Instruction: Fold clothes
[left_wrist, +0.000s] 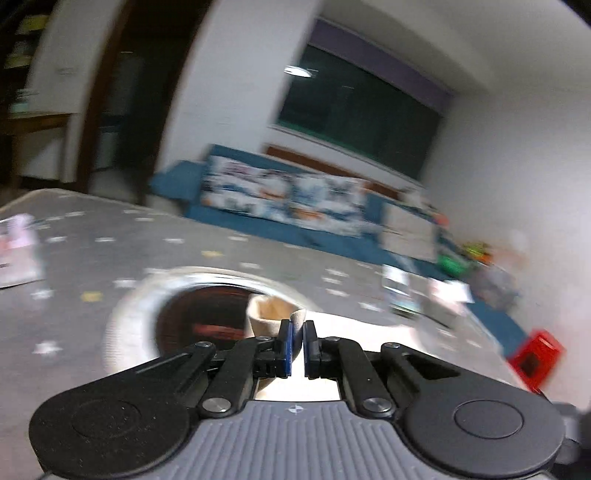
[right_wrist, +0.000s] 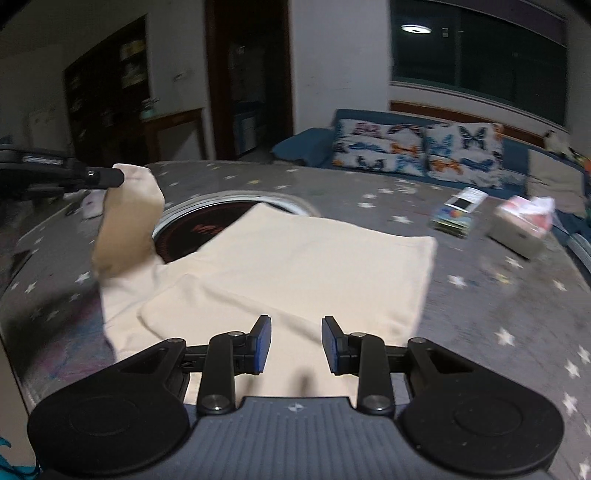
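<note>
A cream garment (right_wrist: 306, 266) lies partly folded on a grey star-patterned table (right_wrist: 480, 306). My left gripper (left_wrist: 297, 343) is shut on one raised end of the cream garment (left_wrist: 271, 315), which looks like a sleeve. The right wrist view shows that same left gripper (right_wrist: 120, 177) at the far left, holding the sleeve (right_wrist: 129, 221) up above the table. My right gripper (right_wrist: 296, 345) hovers open over the near edge of the cloth, with nothing pinched between its blue pads (right_wrist: 263, 343).
A round dark inset with a pale rim (right_wrist: 236, 218) sits in the table under the cloth's far edge. A small box (right_wrist: 458, 214) and a tissue pack (right_wrist: 524, 225) lie at the right. A blue sofa with butterfly cushions (right_wrist: 417, 147) stands behind.
</note>
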